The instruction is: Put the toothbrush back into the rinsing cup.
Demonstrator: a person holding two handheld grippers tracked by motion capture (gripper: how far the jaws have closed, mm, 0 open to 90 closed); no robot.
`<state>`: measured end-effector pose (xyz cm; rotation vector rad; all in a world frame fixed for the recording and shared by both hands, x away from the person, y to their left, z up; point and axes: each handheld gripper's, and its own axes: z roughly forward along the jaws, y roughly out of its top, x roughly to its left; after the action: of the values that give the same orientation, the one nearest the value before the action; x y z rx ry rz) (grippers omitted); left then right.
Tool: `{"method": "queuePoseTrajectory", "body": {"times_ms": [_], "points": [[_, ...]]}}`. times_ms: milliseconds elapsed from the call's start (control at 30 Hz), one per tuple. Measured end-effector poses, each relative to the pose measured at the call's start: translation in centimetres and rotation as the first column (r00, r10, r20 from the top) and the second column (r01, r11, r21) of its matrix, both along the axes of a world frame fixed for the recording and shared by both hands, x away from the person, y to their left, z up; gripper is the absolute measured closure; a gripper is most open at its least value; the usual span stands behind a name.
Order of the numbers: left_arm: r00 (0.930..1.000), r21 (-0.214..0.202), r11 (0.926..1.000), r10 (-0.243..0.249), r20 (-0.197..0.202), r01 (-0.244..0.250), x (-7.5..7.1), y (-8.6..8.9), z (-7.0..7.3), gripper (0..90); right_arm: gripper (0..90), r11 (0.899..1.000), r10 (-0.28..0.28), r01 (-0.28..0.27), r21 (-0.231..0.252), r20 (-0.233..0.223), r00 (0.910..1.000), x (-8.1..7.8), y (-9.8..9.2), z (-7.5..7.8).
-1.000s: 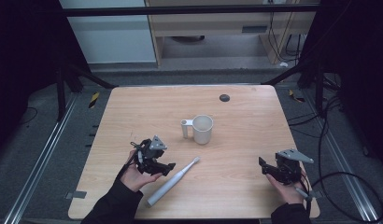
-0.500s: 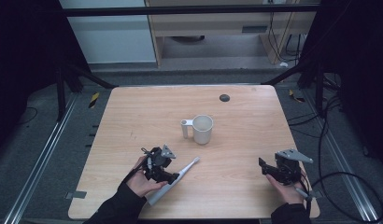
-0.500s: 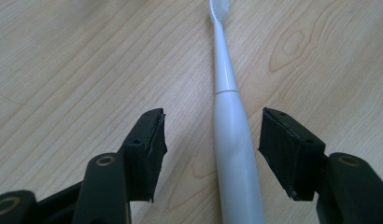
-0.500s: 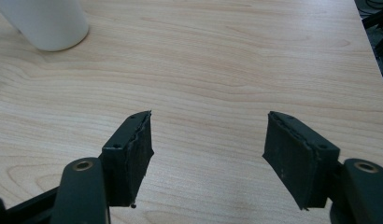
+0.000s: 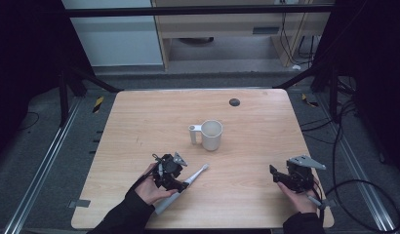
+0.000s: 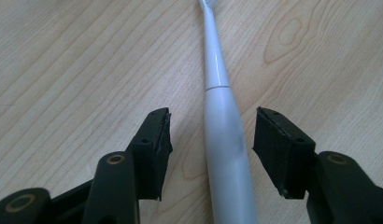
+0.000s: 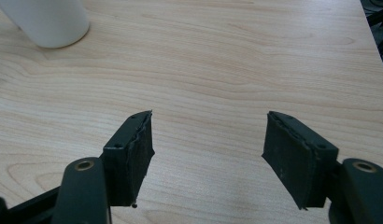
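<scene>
A white electric toothbrush [image 5: 195,175] lies slantwise on the wooden table [image 5: 139,122] near its front edge, head toward the mug. My left gripper [image 5: 180,182] is lowered over its handle. In the left gripper view the toothbrush [image 6: 222,154] runs up between the two jaws with a gap on each side of it. The left gripper [image 6: 212,126] is open, and its jaws have just been closing in on the handle. My right gripper [image 5: 274,172] rests at the front right, open, and between the right gripper's jaws [image 7: 208,126] lies bare wood.
A white mug [image 5: 211,134] stands upright mid-table, handle to the left; its base shows in the right gripper view [image 7: 45,21]. A small black disc [image 5: 234,102] lies near the far edge. Cables trail on the floor to the right.
The left hand has shifted right and down, from beside the toothbrush to astride its handle. The right hand has kept still.
</scene>
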<state>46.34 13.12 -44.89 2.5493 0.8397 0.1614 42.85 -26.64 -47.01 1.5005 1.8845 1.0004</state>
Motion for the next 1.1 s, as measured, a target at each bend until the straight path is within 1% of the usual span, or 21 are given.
{"method": "queuePoseTrajectory", "body": {"times_ms": [133, 200, 267, 500, 633, 867, 1000, 1100], "points": [[0.9999, 0.014, 0.9999, -0.009, -0.013, 0.009, 0.1, -0.3, -0.2, 48.0, 33.2, 1.0, 0.0, 0.0, 0.005, -0.002, 1.0, 0.0, 0.0, 0.0], [0.9996, 0.028, 0.9994, -0.018, -0.024, 0.018, 0.3, -0.5, -0.3, 48.6, 33.3, 1.0, 0.002, -0.002, 0.006, -0.003, 1.0, 0.0, 0.0, 0.0], [0.9994, 0.033, 0.9992, -0.021, -0.027, 0.022, 0.3, -0.5, -0.3, 49.5, 33.3, 1.0, 0.003, -0.003, 0.005, -0.003, 1.0, 0.0, 0.0, 0.0], [0.9979, 0.065, 0.9974, -0.026, -0.059, 0.03, 0.5, -0.8, -0.9, 51.6, 33.4, 1.0, 0.004, -0.004, 0.006, -0.005, 1.0, 0.0, -0.1, -0.1], [0.9965, 0.073, 0.9967, -0.029, -0.078, 0.034, 0.6, -0.9, -1.3, 53.8, 33.4, 1.0, 0.006, -0.006, 0.006, -0.005, 1.0, 0.0, -0.1, -0.1], [0.9945, 0.086, 0.9955, -0.03, -0.101, 0.039, 1.0, -1.3, -1.8, 57.0, 33.4, 1.0, 0.006, -0.006, 0.007, -0.008, 0.9999, 0.1, -0.1, -0.1], [0.9946, 0.086, 0.9956, -0.028, -0.1, 0.036, 1.1, -1.4, -1.8, 60.2, 33.4, 1.0, 0.007, -0.007, 0.007, -0.008, 0.9999, 0.1, -0.1, -0.1], [0.9938, 0.079, 0.9964, -0.021, -0.11, 0.03, 1.2, -1.3, -1.8, 61.8, 33.4, 1.0, 0.007, -0.007, 0.008, -0.01, 0.9999, 0.1, -0.1, -0.1]]}}
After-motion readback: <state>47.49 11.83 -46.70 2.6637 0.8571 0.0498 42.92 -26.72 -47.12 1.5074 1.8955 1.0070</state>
